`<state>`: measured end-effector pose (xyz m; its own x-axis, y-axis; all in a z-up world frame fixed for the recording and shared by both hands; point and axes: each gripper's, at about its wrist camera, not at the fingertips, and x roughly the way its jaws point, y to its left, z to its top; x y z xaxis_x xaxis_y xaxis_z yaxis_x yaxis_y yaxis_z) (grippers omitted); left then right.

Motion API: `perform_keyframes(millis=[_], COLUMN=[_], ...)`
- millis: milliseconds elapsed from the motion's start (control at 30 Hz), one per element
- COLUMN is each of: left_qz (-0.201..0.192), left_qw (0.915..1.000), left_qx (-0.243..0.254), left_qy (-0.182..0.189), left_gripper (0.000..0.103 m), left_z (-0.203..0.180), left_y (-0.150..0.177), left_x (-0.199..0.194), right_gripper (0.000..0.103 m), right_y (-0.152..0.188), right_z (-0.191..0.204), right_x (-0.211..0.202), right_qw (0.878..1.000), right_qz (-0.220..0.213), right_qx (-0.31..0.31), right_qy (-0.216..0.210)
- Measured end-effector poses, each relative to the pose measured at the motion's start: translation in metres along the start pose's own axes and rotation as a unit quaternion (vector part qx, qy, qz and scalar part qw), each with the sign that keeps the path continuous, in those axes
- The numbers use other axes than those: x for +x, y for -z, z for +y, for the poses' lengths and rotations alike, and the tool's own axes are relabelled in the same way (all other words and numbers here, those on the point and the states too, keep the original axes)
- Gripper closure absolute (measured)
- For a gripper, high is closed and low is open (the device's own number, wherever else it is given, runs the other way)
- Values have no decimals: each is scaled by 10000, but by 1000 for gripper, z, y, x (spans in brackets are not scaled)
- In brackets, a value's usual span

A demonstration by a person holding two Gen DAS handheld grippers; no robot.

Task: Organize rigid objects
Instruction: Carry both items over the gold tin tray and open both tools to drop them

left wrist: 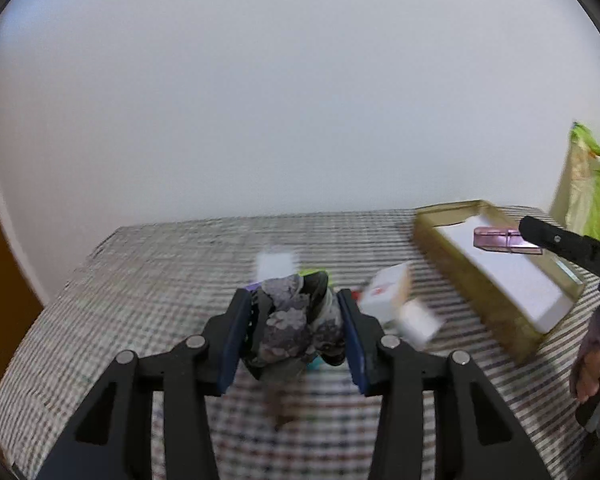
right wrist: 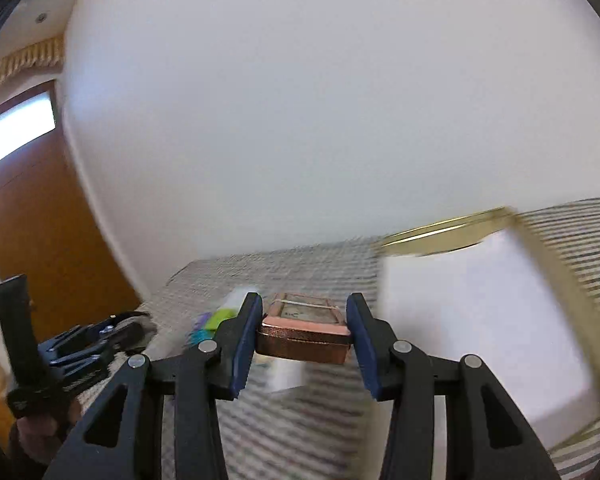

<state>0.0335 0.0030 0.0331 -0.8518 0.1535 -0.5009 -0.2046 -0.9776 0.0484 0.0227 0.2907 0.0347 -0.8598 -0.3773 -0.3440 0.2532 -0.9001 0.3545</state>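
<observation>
Left gripper point(left wrist: 296, 320) clamps a floral pouch point(left wrist: 294, 324) above the checked desk point(left wrist: 140, 288). Right gripper point(right wrist: 304, 334) holds a copper tin point(right wrist: 304, 338) between its 2 pads, lifted off the desk. Small white boxes point(left wrist: 396, 304) lie just beyond. Gold tray point(left wrist: 480, 280) with white liner farther right.

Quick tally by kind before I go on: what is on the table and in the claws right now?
Gold trays: 1
Copper tins, in right claw: 1
Floral pouches, in left claw: 1
White boxes on the checked cloth: 1 clear, others too blurred to count
Total: 4 sure
</observation>
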Motion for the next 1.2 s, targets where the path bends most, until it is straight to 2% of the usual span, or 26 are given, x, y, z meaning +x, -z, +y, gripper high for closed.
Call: perform_keyframes(millis=[167, 333, 467, 567, 667, 767, 933, 1000, 1067, 1100, 1133, 1167, 1200], left_qz=[-29, 265, 391, 595, 716, 743, 823, 847, 902, 901, 874, 801, 653], left_qw=[9981, 9906, 9854, 9807, 9785, 9779, 9793, 9800, 9802, 9797, 9797, 9803, 9821], left_qx=[265, 500, 641, 606, 590, 667, 770, 795, 786, 775, 784, 786, 770], left_qy=[557, 1242, 1528, 1758, 1844, 1835, 1681, 1614, 1578, 1614, 1627, 1626, 1591], left_gripper=[60, 60, 60, 60, 60, 60, 60, 60, 55, 53, 41, 24, 16], left_z=[-59, -131, -175, -194, -202, -203, -207, -208, -206, -206, -205, -204, -203], left_y=[-14, -23, -29, -29, -28, -24, -21, -19, -18, -18, -18, -19, -20], left_x=[17, 54, 78, 98, 103, 105, 109, 110, 111, 110, 107, 102, 96], right_gripper=[56, 56, 56, 56, 56, 56, 56, 53, 31, 29, 22, 19, 18], right_y=[-9, -10, -3, 3, 6, 5, 7, 7, 6, 4, 2, 0, -2], right_z=[-59, -86, -100, -112, -107, -122, -121, -121, -121, -121, -120, -120, -118], right_x=[-20, -18, -11, 4, 7, 16, 21, 19, 17, 13, 8, 5, -1], right_qw=[9965, 9883, 9813, 9785, 9752, 9730, 9704, 9701, 9703, 9728, 9743, 9750, 9754], right_qz=[7, 187, 411, 577, 673, 764, 808, 828, 743, 636, 536, 412, 237], right_qx=[264, 372, 514, 508, 407, 401, 305, 352, 445, 510, 572, 607, 614], right_qy=[787, 1469, 1810, 1916, 2069, 2142, 2254, 2252, 2259, 2170, 2111, 2099, 2106])
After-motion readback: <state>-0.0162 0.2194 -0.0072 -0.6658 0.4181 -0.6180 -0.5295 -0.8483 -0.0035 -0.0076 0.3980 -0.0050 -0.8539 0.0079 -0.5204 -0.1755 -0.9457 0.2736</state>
